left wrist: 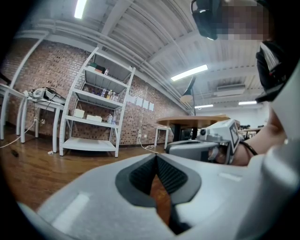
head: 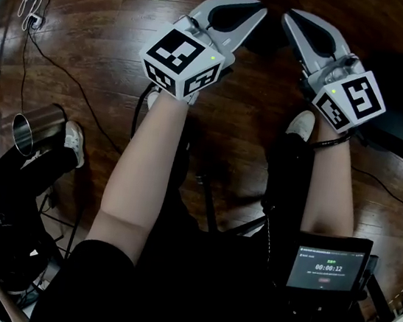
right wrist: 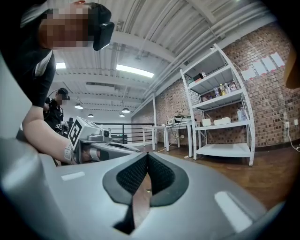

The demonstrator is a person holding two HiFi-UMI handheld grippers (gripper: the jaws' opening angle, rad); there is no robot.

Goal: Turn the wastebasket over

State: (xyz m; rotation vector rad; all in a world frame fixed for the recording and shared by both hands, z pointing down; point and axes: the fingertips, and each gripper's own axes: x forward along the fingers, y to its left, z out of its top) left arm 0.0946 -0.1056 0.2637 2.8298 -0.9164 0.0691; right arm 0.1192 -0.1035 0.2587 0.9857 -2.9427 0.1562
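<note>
A shiny metal wastebasket (head: 33, 128) stands on the wood floor at the far left of the head view, its dark open mouth showing. It is well away from both grippers. My left gripper (head: 261, 10) and right gripper (head: 289, 17) are held side by side at the top centre, tips close together, both shut with nothing between the pads. The left gripper view shows its own jaws (left wrist: 156, 157) closed, with the right gripper (left wrist: 206, 144) beside them. In the right gripper view the jaws (right wrist: 146, 154) are closed too. The wastebasket is in neither gripper view.
Another person in black with a white shoe (head: 74, 143) crouches next to the wastebasket. Cables (head: 64, 78) run across the floor at left. A dark round base (head: 267, 36) lies under the gripper tips. White shelving (left wrist: 96, 108) and a round table (left wrist: 192, 121) stand further off.
</note>
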